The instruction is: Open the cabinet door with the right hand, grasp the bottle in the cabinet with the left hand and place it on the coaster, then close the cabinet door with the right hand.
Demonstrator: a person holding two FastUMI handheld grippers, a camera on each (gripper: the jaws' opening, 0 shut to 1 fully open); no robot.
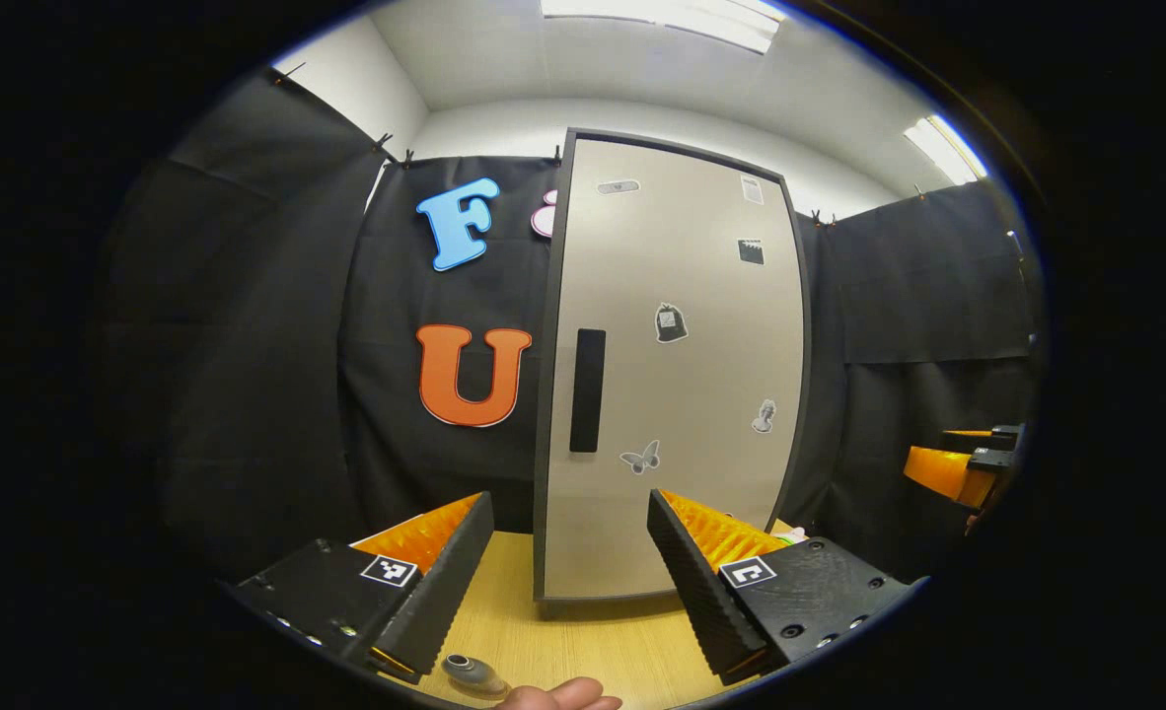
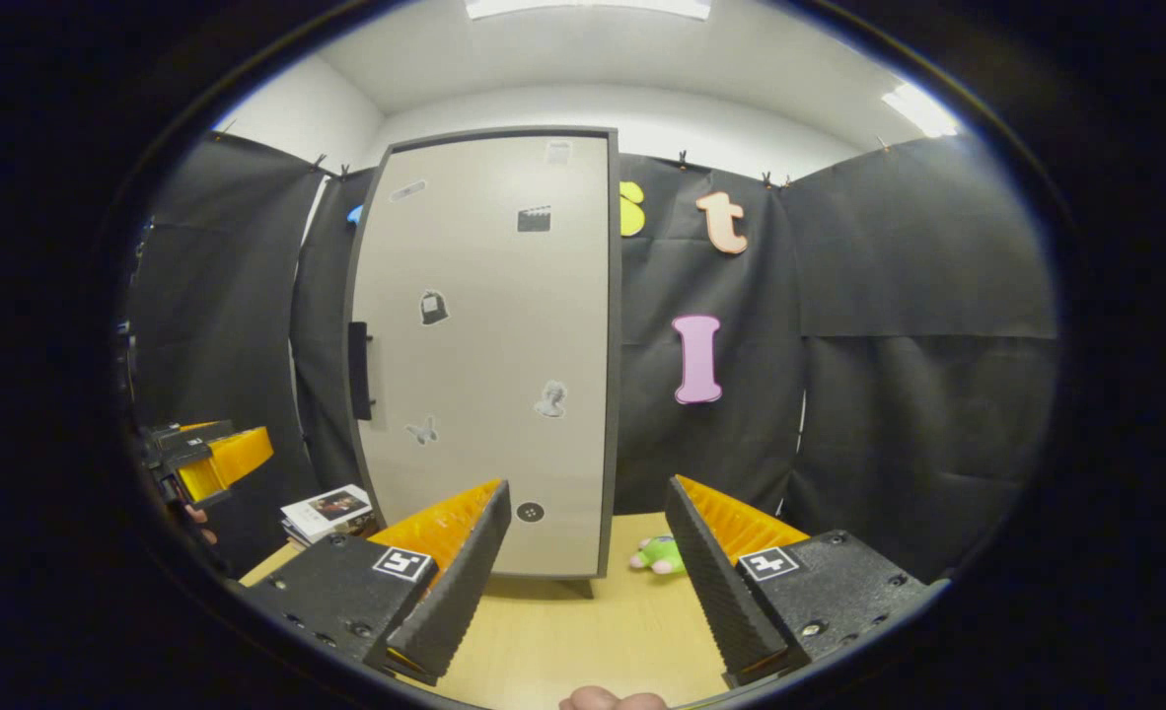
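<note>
The cabinet point(image 1: 677, 365) is seen standing upright on the wooden desk point(image 1: 583, 641), toward its far edge, against the black cloth wall. Its pale door point(image 2: 489, 345) is shut flush in the dark frame, and several small stickers are scattered over it. A dark vertical handle point(image 1: 588, 390) is mounted near the door's left edge. The bottle is hidden behind the shut door, so its place inside cannot be told.

In the left gripper view, the left gripper point(image 1: 571, 577) is held low over the desk with its fingers point(image 1: 445, 582) spread wide and nothing between them. The foot of the cabinet is framed in the gap between the fingers, well apart from them, and the handle is seen above that gap. A small grey object point(image 1: 472, 674) lies on the desk near the front edge, just beside the left finger; what it is cannot be told.

In the right gripper view, the right gripper point(image 2: 588, 582) is likewise held with fingers point(image 2: 711, 582) wide apart and empty. The cabinet's lower right corner is seen beyond the gap, not touched. A small green toy point(image 2: 660, 554) lies on the desk right of the cabinet, and a stack of booklets point(image 2: 327, 511) lies left of it.
</note>
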